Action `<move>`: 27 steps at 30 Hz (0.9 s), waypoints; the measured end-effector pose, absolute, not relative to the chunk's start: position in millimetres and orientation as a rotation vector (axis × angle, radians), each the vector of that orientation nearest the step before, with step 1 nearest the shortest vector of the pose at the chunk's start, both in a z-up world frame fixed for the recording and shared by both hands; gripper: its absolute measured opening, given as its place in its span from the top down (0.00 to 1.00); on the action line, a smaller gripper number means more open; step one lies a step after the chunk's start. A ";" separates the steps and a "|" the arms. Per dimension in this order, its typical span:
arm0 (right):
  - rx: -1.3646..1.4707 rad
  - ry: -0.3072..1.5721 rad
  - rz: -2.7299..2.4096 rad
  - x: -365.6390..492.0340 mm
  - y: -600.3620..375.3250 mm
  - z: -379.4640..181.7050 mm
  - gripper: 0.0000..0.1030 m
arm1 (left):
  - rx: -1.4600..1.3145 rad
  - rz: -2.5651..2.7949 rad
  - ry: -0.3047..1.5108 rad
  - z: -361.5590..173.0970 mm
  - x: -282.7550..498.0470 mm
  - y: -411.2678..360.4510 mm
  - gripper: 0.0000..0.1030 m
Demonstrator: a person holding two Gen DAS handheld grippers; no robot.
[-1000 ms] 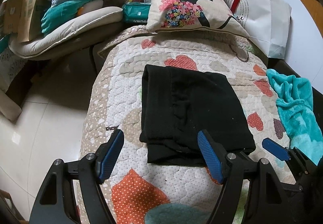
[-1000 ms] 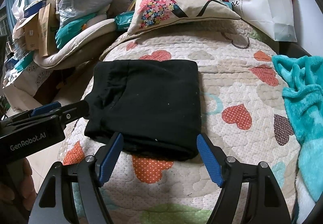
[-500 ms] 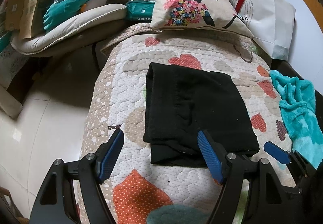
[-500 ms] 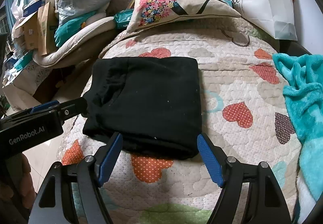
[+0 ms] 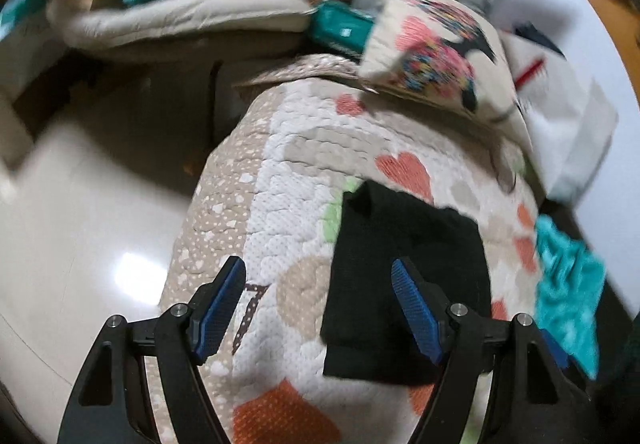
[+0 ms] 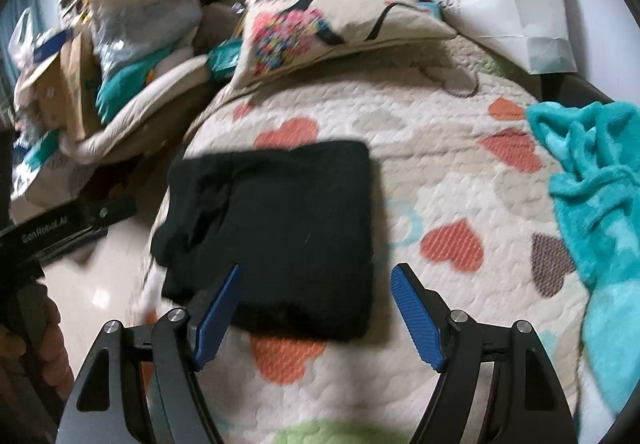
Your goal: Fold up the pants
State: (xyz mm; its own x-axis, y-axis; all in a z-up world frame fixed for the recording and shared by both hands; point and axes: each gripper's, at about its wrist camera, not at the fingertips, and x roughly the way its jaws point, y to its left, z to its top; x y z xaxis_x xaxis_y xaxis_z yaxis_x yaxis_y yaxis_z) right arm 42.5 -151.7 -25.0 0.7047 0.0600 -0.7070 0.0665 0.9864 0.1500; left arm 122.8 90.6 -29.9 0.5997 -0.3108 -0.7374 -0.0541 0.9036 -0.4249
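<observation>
Heart-patterned quilt [image 6: 460, 180], floral cushion [image 6: 320, 24], teal blanket [image 6: 592, 172]

Lay folded pants [image 6: 276, 228] on quilt [image 6: 440, 172], pillow [image 6: 320, 20] behind, towel [image 6: 592, 180] to right, floor [image 5: 80, 224] to left.

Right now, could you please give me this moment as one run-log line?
pants: folded, flat on quilt | left gripper: open, empty | right gripper: open, empty | phase: fold looks done
</observation>
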 end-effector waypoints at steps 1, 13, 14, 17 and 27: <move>0.188 0.793 -0.001 49.3 -157.4 -21.7 0.18 | -0.481 -0.166 0.939 -35.5 128.4 95.1 0.27; 0.504 0.985 0.080 139.8 -208.4 -83.0 0.17 | -0.627 -0.323 1.128 -93.0 155.3 62.4 0.25; 0.517 0.994 0.089 144.1 -208.2 -87.0 0.17 | -0.617 -0.326 1.127 -93.2 155.8 60.7 0.25; 0.570 1.018 0.129 157.5 -207.3 -98.9 0.17 | -0.591 -0.337 1.117 -91.3 154.7 54.9 0.25; 0.547 0.998 0.181 167.2 -199.4 -79.5 0.73 | -0.518 -0.410 1.082 -82.7 150.2 19.2 0.27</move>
State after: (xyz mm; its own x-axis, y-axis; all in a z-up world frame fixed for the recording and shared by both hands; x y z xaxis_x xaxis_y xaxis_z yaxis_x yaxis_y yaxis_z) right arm 167.2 -199.4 -79.5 0.5404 0.3877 -0.7467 0.1004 0.8514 0.5148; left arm 150.2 19.2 -82.7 0.4160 -0.5533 -0.7217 0.0638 0.8094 -0.5838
